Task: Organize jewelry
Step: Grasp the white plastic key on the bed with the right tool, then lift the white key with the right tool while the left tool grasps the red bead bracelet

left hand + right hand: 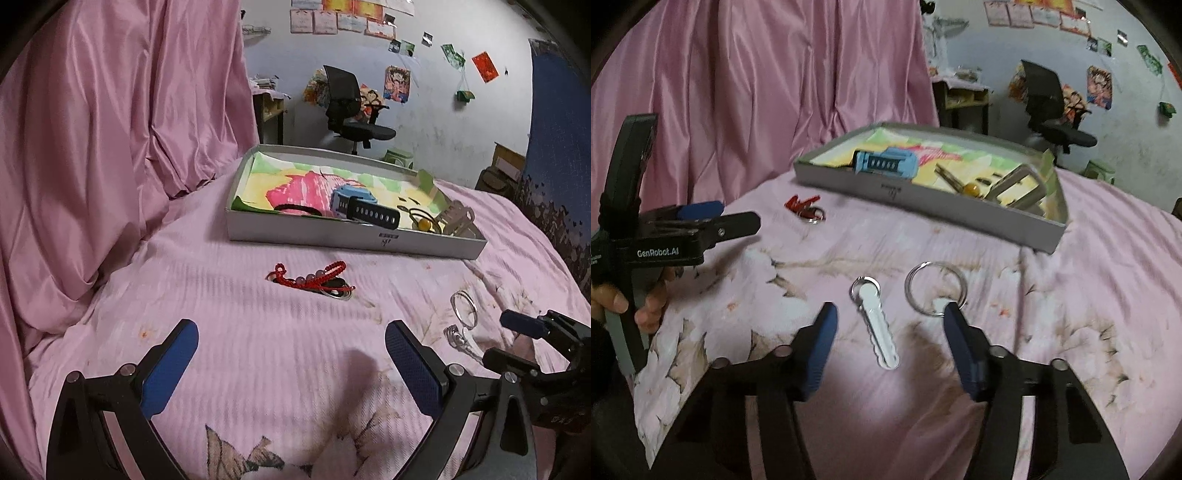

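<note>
Surface: a bed (1089, 295) under a pink, flower-printed sheet; soft and creased.
Box: an open grey box (354, 240) sits at the far middle of the bed, lined with a coloured drawing.
Box contents: a blue watch (354, 206), a black hair tie (295, 208), a yellow bead (424, 224) and a clear clip (460, 218) at its right end.
Loose items: a red bracelet (314, 278) with pale beads lies near the box front, touching or overlapping a small metal ring there; which, I cannot tell. Well to its right lie a key ring (936, 290) and, just beside it, a white key tag (877, 325) on its own small ring.
Right gripper (890, 339): fingers apart, holding nothing, low over the bed with the tag between them; the right finger (960, 339) overlaps the near rim of the key ring in the picture. Contact cannot be told.
Left gripper (291, 369): fingers wide apart, empty, hovering near the front of the bed, the bracelet ahead of it.
Step in hand (judged): picking up the tag or ring for the box.
Risk 1: closing here may catch both tag and key ring, or nudge the ring aside, because the two lie so close.
Risk 2: both are flat and thin on soft cloth; the fingers may pinch sheet, or the metal may slip out.
Risk 3: the right view is blurred, suggesting motion; a hurried approach could overshoot.
Risk 4: the bracelet's cord may drag the small ring along if lifted.
</note>
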A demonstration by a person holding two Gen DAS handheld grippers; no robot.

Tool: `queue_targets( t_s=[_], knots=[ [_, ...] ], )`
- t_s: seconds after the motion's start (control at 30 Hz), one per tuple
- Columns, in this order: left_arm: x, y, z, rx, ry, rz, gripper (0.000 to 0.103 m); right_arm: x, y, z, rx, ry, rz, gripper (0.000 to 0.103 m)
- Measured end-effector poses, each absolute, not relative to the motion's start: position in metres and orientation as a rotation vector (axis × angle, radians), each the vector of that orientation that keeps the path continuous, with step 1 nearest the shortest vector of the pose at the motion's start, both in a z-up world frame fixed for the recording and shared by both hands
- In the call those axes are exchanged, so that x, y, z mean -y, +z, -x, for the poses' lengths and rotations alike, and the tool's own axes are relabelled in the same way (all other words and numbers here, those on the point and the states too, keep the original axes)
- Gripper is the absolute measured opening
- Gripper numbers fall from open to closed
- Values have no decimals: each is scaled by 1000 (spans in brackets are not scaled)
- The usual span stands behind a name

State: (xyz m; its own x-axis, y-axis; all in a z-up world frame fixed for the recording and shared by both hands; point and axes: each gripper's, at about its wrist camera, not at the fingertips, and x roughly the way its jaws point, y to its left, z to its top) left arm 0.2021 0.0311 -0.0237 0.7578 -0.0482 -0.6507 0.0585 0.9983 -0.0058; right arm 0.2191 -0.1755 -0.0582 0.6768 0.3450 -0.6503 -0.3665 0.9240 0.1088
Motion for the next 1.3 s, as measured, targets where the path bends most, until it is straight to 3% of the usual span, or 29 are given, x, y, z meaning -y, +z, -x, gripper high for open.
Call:
queue_targets(
  t_s=[0.27, 0.4, 0.97, 1.3],
  knots=[
    [-29, -30, -219, -740, -73, -23, 91, 169, -74, -230, -813, 416, 26, 17],
    [-34, -34, -231, -768, -84, 16, 82, 167, -76, -233, -823, 427, 18, 10],
    [-46, -43, -273, -821, -144, 138, 66, 169, -74, -274, -815, 443, -71, 10],
    [-51, -50, -282, -840, -167, 195, 29, 166, -78, -280, -825, 451, -83, 10]
  ],
)
